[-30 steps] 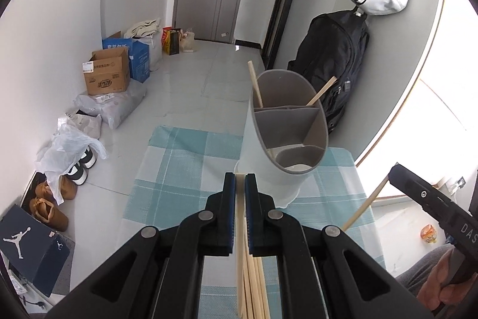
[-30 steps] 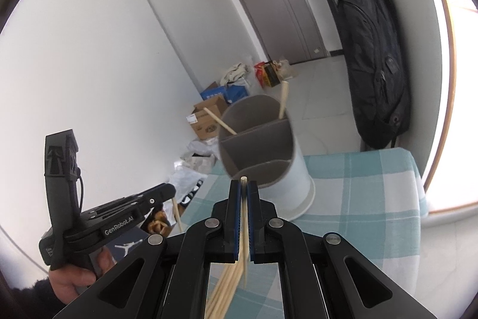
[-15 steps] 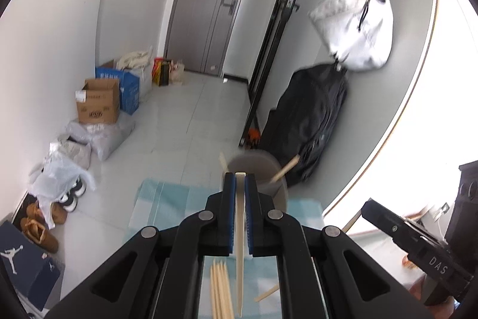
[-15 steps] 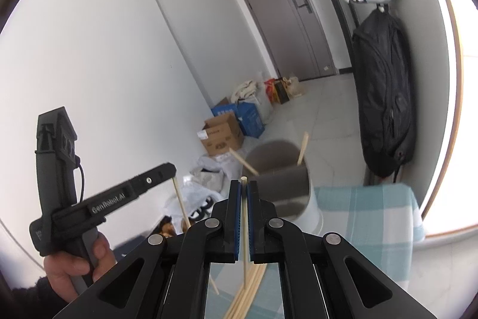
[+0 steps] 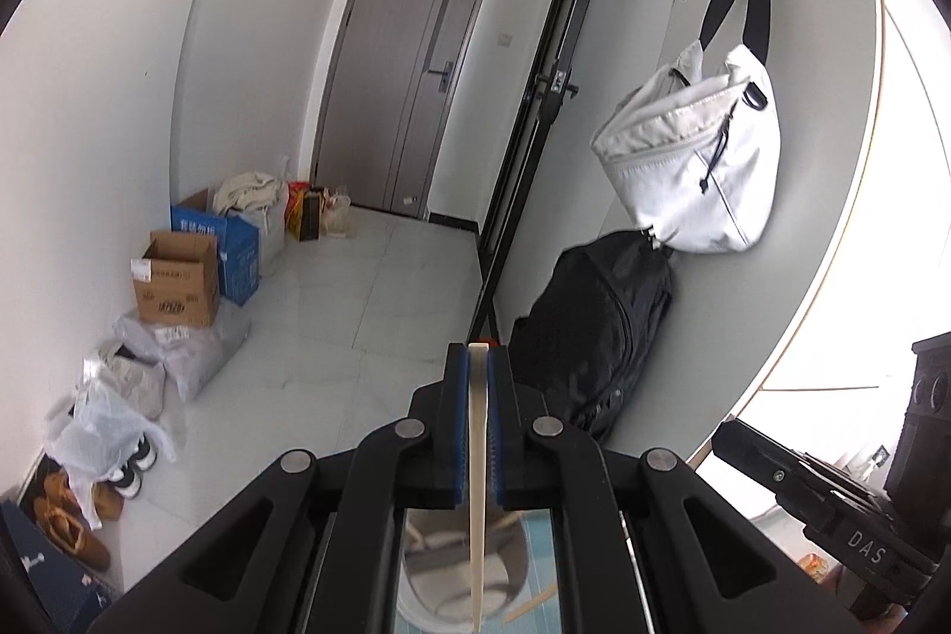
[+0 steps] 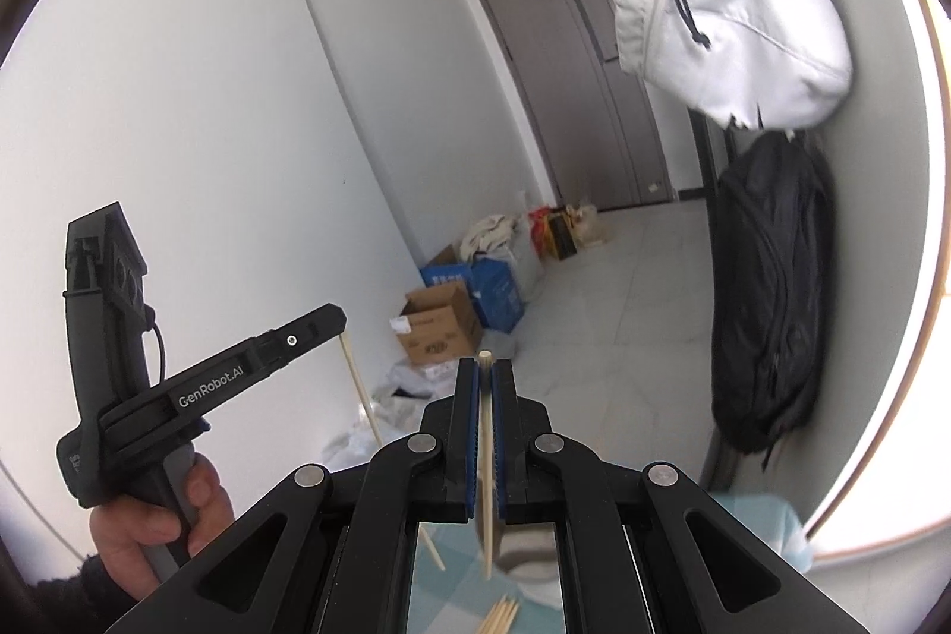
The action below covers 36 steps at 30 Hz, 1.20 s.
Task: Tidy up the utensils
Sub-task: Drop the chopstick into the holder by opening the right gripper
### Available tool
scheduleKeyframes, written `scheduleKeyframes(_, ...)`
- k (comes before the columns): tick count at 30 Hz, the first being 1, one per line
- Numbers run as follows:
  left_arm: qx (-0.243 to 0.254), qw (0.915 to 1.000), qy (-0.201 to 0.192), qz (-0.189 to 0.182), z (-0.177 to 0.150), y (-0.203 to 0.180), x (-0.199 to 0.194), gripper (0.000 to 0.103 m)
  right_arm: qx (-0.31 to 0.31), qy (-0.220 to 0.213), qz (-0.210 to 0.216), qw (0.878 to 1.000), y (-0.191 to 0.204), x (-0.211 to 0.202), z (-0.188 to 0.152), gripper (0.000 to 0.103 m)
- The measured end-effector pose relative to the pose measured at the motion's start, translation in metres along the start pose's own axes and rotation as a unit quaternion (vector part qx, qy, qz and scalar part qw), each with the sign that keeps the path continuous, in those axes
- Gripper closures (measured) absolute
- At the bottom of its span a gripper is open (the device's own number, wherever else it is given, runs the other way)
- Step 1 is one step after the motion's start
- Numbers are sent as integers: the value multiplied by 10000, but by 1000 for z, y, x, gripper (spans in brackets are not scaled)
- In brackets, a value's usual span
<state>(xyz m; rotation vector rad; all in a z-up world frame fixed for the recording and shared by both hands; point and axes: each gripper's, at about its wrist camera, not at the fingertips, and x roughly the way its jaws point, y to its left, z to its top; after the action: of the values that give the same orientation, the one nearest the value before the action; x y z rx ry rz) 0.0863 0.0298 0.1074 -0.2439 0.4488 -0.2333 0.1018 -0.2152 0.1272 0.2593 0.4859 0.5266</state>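
Observation:
My left gripper is shut on a pale wooden chopstick that hangs down over the grey and white utensil holder, seen between the gripper arms. My right gripper is shut on another chopstick, hanging above the holder. In the right wrist view the left gripper shows at the left, a hand around its handle and its chopstick slanting down. Loose chopsticks lie on the checked teal cloth. The right gripper's body shows at lower right in the left wrist view.
A white bag and a black backpack hang on the wall to the right. Cardboard boxes, plastic bags and shoes line the floor by the left wall. A grey door stands at the far end.
Both grippers have risen with their chopsticks. The holder and cloth, large in view a second ago, have dropped to the bottom edge, mostly hidden behind the gripper arms.

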Motion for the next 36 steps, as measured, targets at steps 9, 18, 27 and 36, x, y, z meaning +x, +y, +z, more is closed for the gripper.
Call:
scheduleKeyframes(9, -78, 9999, -5, 87, 15, 12, 39, 101, -209, 1, -48, 9998, -6, 36, 27, 100)
scheduleKeyframes(18, -108, 9994, 107, 312, 5, 24, 78, 101, -125, 165, -63, 9998, -23, 76, 24, 100)
scheduleKeyframes(27, -175, 9992, 298, 188, -13, 33, 95, 101, -231, 463, -119, 9986, -27, 106, 10, 100)
scheduleKeyframes(36, -44, 9993, 362, 68, -21, 31, 98, 101, -206, 648, -130, 9976, -30, 118, -5, 100)
